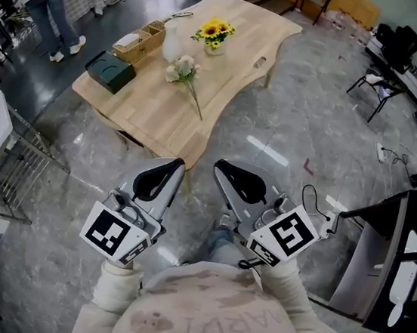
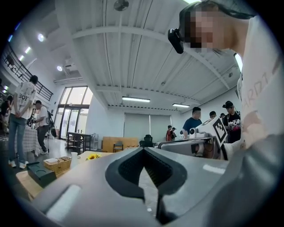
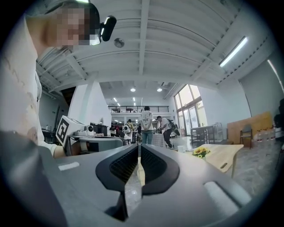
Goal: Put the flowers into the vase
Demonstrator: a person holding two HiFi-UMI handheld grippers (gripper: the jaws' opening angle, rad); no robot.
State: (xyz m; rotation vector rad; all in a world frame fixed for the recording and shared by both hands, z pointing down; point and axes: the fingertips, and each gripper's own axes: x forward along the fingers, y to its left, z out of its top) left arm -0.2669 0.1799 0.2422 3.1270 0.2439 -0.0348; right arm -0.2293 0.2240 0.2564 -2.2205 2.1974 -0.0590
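**Desk:** Where do the flowers lie from your claws?

**Operator:** Ahead of me and well apart, on the pale wooden table (image 1: pixel 142 119). The white flowers (image 1: pixel 183 69) lie flat near its middle. Their blooms point toward the far side and the thin stem trails toward the near edge and toward me. That long axis runs almost straight at my hands, so I judge the stem end to be the first part I can reach.

**Desk:** Which hand is closer?

**Operator:** The stem end points at the gap between the two claws. I judge the left gripper (image 1: pixel 176 167) a shade nearer than the right gripper (image 1: pixel 221 168). Both are held level over bare floor, short of the table.

**Desk:** And the claws themselves?

**Operator:** The left one is clenched, tips meeting on nothing. The right one stands a thin slit apart, also empty.

**Desk:** The vase?

**Operator:** I take the pale upright vessel (image 1: pixel 171 43) just beyond the blooms for the vase. It has a basket (image 1: pixel 142 43) on its left and potted sunflowers (image 1: pixel 215 30) on its right. A dark green box (image 1: pixel 110 71) sits at the table's left edge, clear of the stem's line.
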